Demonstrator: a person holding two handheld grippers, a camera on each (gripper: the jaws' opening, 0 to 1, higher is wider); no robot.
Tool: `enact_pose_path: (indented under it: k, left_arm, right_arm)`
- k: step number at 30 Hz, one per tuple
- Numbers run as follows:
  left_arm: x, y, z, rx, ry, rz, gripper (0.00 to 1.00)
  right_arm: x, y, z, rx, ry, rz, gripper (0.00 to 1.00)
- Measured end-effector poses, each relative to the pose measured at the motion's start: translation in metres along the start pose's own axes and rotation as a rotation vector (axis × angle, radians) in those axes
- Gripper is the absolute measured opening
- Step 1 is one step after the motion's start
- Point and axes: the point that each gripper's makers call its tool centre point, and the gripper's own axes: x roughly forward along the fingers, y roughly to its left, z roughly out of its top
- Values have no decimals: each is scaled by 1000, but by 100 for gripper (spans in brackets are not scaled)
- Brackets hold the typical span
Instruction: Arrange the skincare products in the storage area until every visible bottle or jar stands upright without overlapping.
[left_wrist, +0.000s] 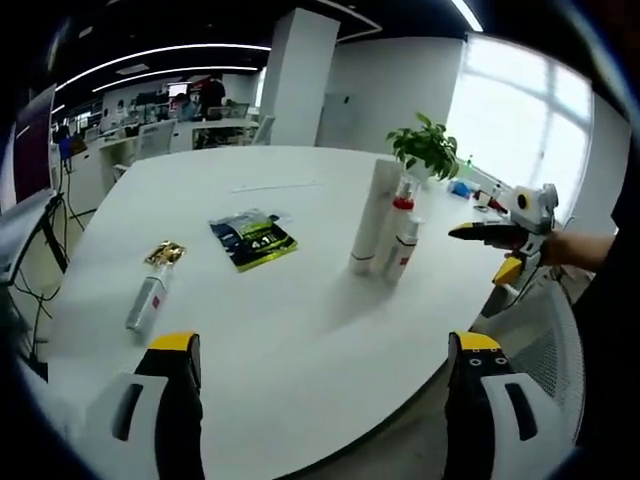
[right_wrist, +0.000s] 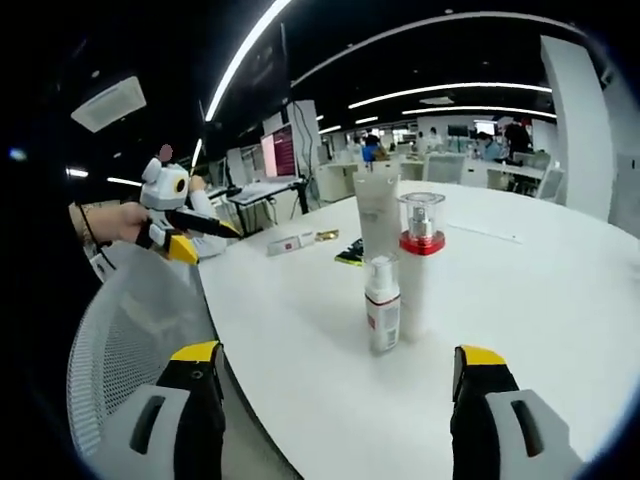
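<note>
- Left gripper (left_wrist: 318, 375) jaws wide, empty; right gripper (right_wrist: 337, 385) likewise
- Three upright: small white pump bottle (right_wrist: 382, 303), red-collared bottle (right_wrist: 421, 262), tall white tube (right_wrist: 377, 212)
- Fallen gold-capped white tube (left_wrist: 151, 291) on round white table (left_wrist: 300, 340), left; probably light, slippery; best gripped mid-body

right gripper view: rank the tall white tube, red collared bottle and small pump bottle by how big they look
1. tall white tube
2. red collared bottle, close to the tube
3. small pump bottle, smallest though nearest
</note>
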Motion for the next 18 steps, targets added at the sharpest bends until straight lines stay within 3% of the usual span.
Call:
enact_pose_path:
  k: [5, 10, 18]
  left_arm:
    - [2, 11, 2, -5, 1, 11, 95]
    - [3, 34, 4, -20, 5, 54, 93]
    - [3, 105, 13, -34, 8, 178, 91]
  right_arm:
    - [4, -2, 0, 9, 1, -4, 99]
    - [9, -5, -8, 22, 24, -4, 99]
    - [20, -8, -7, 16, 42, 12, 98]
